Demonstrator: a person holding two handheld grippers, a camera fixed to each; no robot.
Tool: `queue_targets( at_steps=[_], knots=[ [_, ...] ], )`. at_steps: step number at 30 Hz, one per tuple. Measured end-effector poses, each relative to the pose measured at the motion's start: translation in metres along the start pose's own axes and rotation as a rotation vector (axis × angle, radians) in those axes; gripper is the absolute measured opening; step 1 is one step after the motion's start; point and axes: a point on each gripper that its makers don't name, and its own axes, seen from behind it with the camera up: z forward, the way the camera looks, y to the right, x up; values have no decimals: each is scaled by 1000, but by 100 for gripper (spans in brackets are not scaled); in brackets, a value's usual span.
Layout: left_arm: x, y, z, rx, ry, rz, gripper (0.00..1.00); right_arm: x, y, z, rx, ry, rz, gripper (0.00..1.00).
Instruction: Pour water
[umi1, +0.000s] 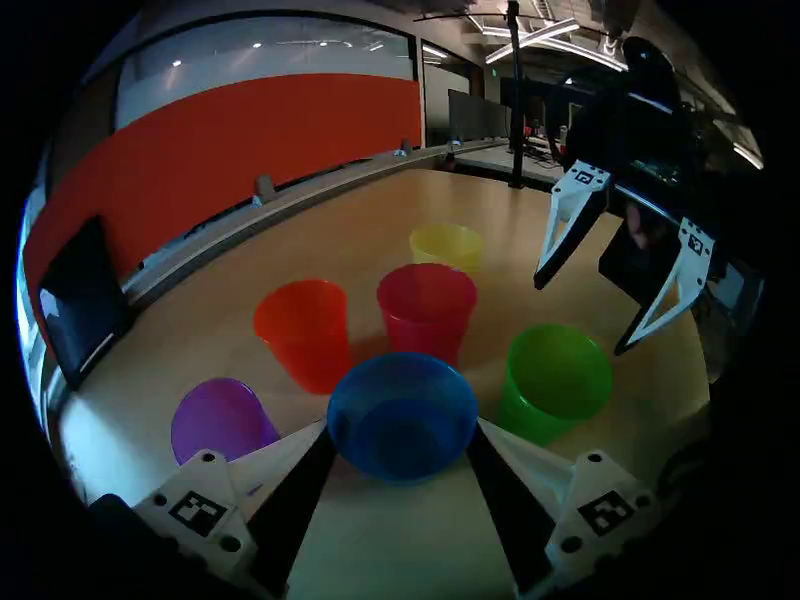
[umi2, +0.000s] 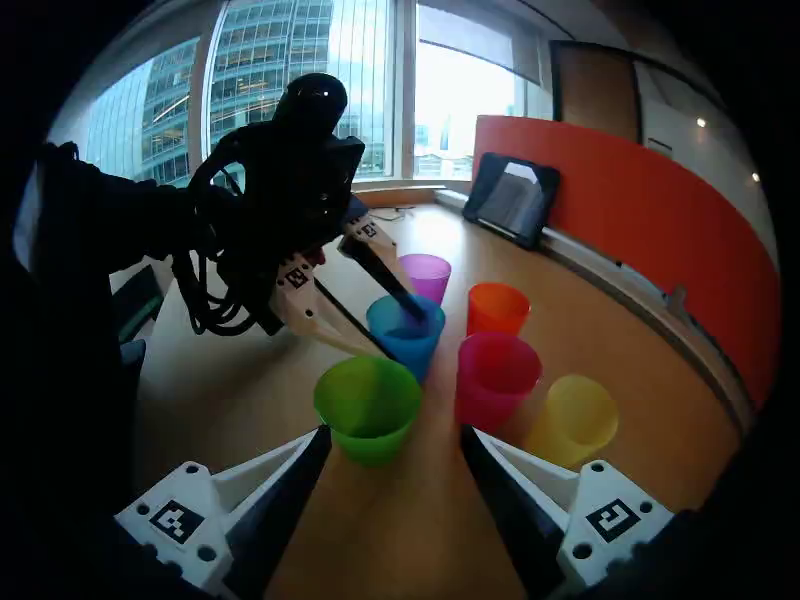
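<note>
A blue cup (umi1: 402, 415) stands on the wooden table (umi1: 380, 210), and my left gripper (umi1: 400, 428) is shut on it, one finger against each side. The right gripper view shows the same grip: the left gripper (umi2: 400, 325) around the blue cup (umi2: 405, 335). A green cup (umi2: 368, 400) sits just ahead of my right gripper (umi2: 394, 432), whose jaws are open and hold nothing. From the left gripper view, the right gripper (umi1: 580, 318) hangs open above the green cup (umi1: 555, 375). I cannot tell whether any cup holds water.
Around the blue cup stand orange (umi1: 303, 325), red (umi1: 428, 300), yellow (umi1: 447, 245) and purple (umi1: 215, 420) cups. A dark tablet (umi2: 515, 200) leans by the orange wall (umi2: 640, 210). A person's dark sleeve (umi2: 100, 230) holds the left gripper.
</note>
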Motion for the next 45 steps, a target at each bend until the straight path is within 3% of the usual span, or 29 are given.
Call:
queue_targets(
  at_steps=[14, 27, 45],
  knots=[
    [14, -6, -18, 22, 45, -15, 86, -4, -2, 7, 13, -11, -5, 100],
    [27, -19, -40, 59, 99, -36, 86, -6, -11, 28, 44, -22, -22, 100],
    [43, -22, -63, 83, 157, -39, 86, 1, -19, 54, 65, -16, -22, 100]
  ],
)
